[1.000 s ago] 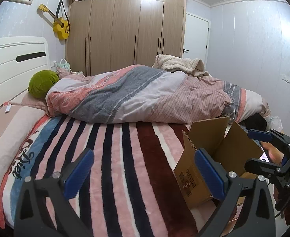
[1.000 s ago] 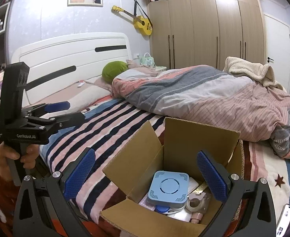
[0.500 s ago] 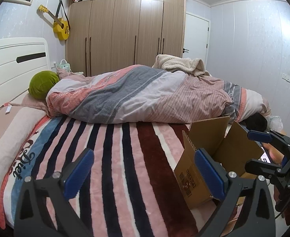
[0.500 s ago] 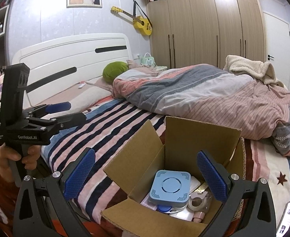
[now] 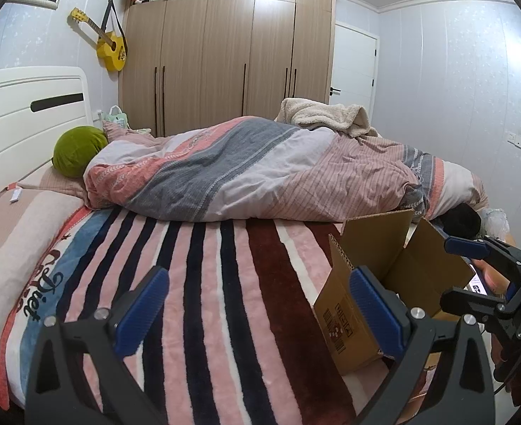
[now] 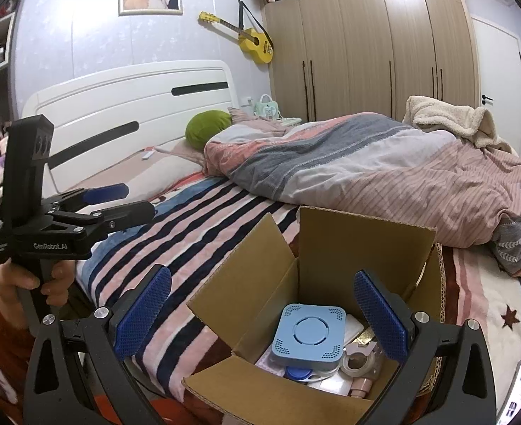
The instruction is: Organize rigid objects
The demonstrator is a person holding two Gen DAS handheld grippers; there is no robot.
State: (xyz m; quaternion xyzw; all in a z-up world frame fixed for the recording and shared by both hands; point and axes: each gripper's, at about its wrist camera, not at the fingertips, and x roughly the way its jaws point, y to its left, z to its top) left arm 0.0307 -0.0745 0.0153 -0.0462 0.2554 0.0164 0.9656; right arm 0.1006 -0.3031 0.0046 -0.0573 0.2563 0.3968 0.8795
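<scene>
Right hand-held gripper [image 6: 262, 313] agape above cardboard box [image 6: 331, 248], blue square device [image 6: 308, 334] inside unseen by left hand-held gripper [image 5: 257, 306], equally agape.

**Bed and what lies on it**

Bed [image 5: 225, 301] with striped blanket. Cardboard box [image 6: 331, 265] sits open on it (near edge). Beyond the box, rumpled quilt [image 5: 260, 170]; green cushion [image 5: 78, 150] at quilt's headboard end; cream fleece [image 5: 328, 115] behind quilt.
</scene>
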